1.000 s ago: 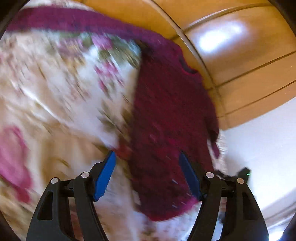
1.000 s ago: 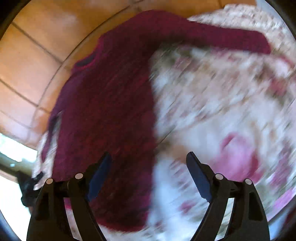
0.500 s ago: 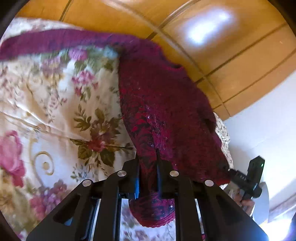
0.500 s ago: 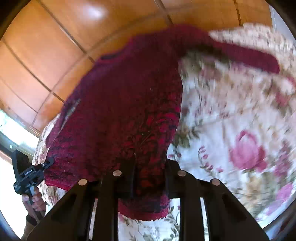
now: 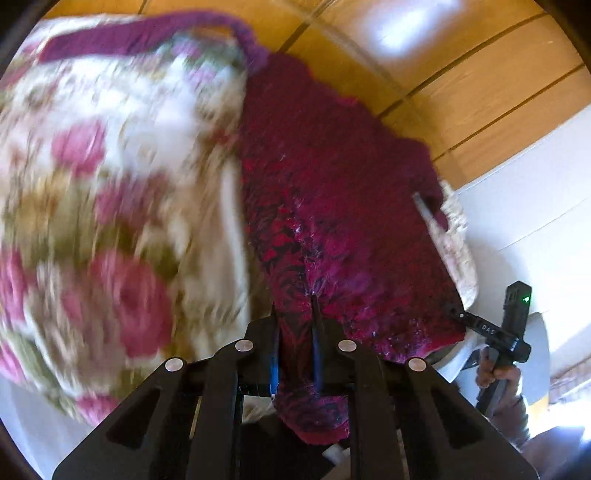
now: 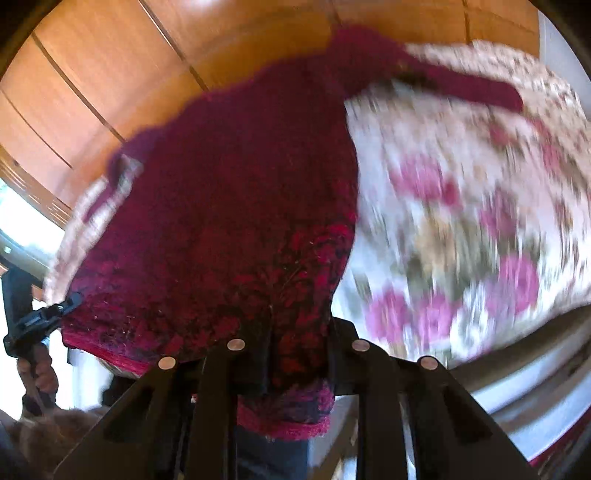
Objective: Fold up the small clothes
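Note:
A maroon knit sweater [image 5: 332,184] lies face up on a floral bedspread, one sleeve [image 5: 129,35] stretched out sideways at the far end. My left gripper [image 5: 294,310] is shut on the near hem, with a fold of knit pinched between its blue pads. In the right wrist view the same sweater [image 6: 229,203] fills the middle. My right gripper [image 6: 299,332] is shut on the hem further along. Each view shows the other gripper at the hem's edge: the right gripper [image 5: 461,315], and the left gripper [image 6: 72,301] held by a hand [image 6: 37,373].
The floral bedspread [image 5: 110,184] [image 6: 461,184] covers the bed beside the sweater. Glossy wooden panels [image 5: 461,74] [image 6: 110,74] rise behind the bed's far end. A white wall [image 5: 535,184] stands to one side. The bed's pale side edge [image 6: 535,387] shows below the spread.
Both grippers went from wide open over the hem to shut on it. Since then they have moved across the bed with the hem, and the bedspread blurs past.

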Motion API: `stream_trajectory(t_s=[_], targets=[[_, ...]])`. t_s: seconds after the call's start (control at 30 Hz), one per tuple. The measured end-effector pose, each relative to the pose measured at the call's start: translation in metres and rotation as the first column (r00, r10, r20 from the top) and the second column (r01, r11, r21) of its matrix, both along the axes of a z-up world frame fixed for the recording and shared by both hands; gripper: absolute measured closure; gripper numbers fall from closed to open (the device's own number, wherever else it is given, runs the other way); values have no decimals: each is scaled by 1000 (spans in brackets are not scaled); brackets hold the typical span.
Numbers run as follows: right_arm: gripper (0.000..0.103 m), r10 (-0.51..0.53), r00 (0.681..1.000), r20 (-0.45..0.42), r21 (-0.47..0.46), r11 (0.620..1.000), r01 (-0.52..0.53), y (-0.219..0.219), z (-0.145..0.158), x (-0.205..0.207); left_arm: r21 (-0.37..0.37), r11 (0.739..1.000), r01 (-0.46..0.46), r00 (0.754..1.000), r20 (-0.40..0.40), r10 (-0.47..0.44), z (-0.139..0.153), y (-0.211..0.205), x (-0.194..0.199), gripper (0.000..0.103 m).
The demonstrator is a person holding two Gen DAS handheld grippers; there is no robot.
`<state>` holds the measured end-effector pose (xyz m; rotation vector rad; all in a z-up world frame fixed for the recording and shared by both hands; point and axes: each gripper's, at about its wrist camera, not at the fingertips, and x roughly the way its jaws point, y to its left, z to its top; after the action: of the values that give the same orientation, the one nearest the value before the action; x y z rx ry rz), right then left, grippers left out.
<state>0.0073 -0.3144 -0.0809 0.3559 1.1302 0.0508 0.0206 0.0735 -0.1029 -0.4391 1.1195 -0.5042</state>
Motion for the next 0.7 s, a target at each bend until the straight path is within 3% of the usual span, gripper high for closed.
stream_trajectory(t_s=[0.13, 0.2, 0.27, 0.3, 0.37, 0.47, 0.6, 0.63, 0.67, 0.7], targets=[[82, 9, 1000, -18, -26, 1000, -9, 2, -5, -2, -31, 999, -23, 999, -37, 22, -12, 7, 3, 88], [65, 1, 1000, -8, -51, 999, -2, 4, 2, 0, -48, 999, -15, 999, -34, 14, -9, 9, 6, 85], [58, -23, 999, 35, -96, 995, 26, -2, 19, 7, -47, 998, -38, 999, -5, 37, -2, 18, 13, 85], [45, -40, 998, 58, -107, 993, 46, -4, 25, 12, -49, 997, -56, 998, 6, 56, 1, 23, 17, 85], [33, -56, 992, 111, -127, 989, 70, 0, 36, 23, -66, 991, -115, 993, 23, 116, 9, 38, 29, 85], [27, -21, 988, 153, -111, 993, 39, 18, 40, 47, -49, 974, -220, 974, 35, 222, 14, 62, 52, 85], [20, 69, 981, 184, -103, 993, -50, 68, 35, 92, -24, 927, -375, 926, 25, 376, 12, 99, 90, 85], [19, 105, 975, 195, -118, 990, -83, 87, 33, 106, -16, 912, -410, 912, 27, 410, 13, 111, 100, 81], [18, 129, 971, 199, -127, 986, -105, 101, 31, 115, -8, 901, -434, 900, 31, 434, 14, 121, 108, 56], [17, 153, 967, 202, -134, 983, -128, 112, 29, 125, 0, 885, -466, 884, 42, 465, 15, 130, 115, 40]])
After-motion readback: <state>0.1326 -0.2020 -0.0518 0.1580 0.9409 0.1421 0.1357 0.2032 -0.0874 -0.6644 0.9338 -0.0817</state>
